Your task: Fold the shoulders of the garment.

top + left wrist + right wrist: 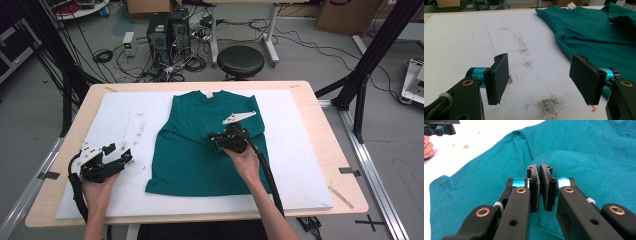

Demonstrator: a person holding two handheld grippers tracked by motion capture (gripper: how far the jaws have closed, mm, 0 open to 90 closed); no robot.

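A teal T-shirt lies flat on a white foam board, collar away from me. Its right side is folded in over the chest. My right gripper sits over the shirt's middle, jaws pressed together at the edge of that folded layer, with the tips down on the fabric. My left gripper rests on the bare board left of the shirt, with its jaws wide apart and nothing between them. The shirt's left edge lies ahead and to the right of it.
The board covers a wooden table and carries dirty smudges. Behind the table stand a black stool, computer towers and loose cables. Black frame posts rise at the right and left.
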